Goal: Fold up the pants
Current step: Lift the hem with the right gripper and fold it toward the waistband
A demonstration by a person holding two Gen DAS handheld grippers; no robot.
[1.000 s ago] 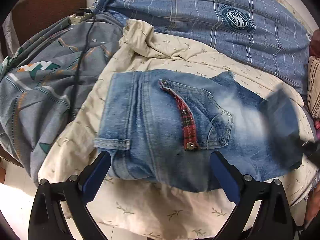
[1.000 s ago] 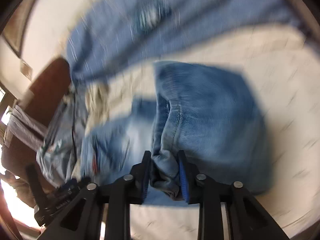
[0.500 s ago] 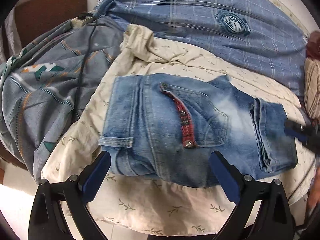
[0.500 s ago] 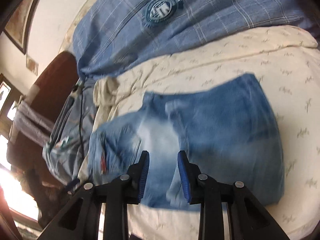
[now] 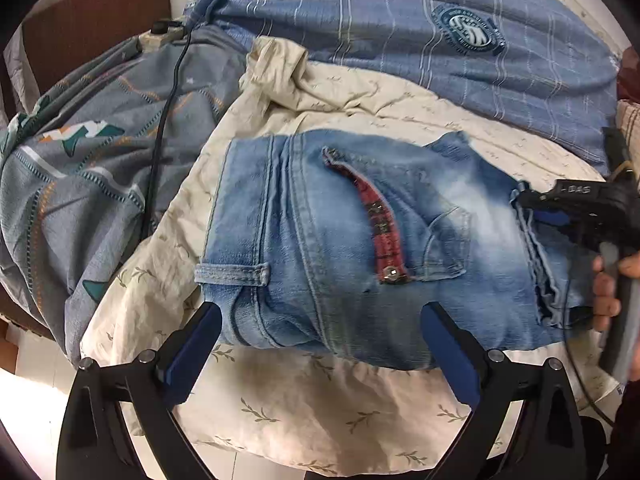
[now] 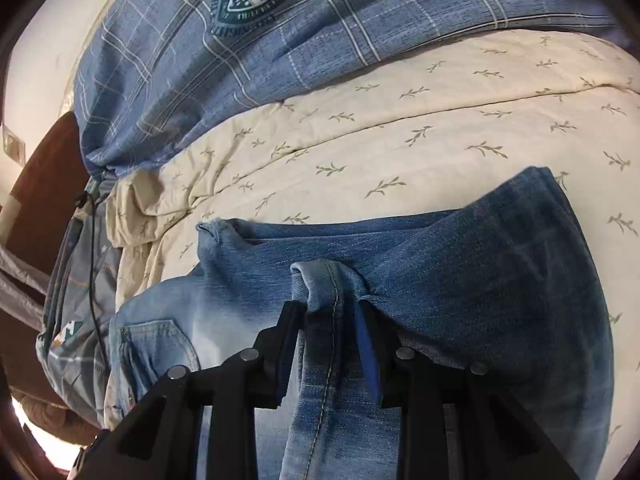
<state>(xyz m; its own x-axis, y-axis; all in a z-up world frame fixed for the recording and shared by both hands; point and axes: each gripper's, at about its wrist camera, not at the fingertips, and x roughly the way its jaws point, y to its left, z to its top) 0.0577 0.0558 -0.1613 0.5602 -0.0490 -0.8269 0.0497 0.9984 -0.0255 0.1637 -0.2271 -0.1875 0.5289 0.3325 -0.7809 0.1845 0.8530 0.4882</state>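
Pants: we see the folded, faded blue denim pants (image 5: 360, 240) lying on the cream leaf-print bedsheet (image 5: 320, 408).
Left gripper (image 5: 320, 344): our fingers stand wide apart, straddling the pants' near edge, gripping nothing.
Right gripper (image 6: 328, 320): our fingers are clamped on a hemmed fold at the pants' right end.

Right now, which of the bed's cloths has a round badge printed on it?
The blue plaid cover at the far side. Its dark round emblem sets it apart from the leaf-sprigged cream sheet and the grey zigzag blanket.
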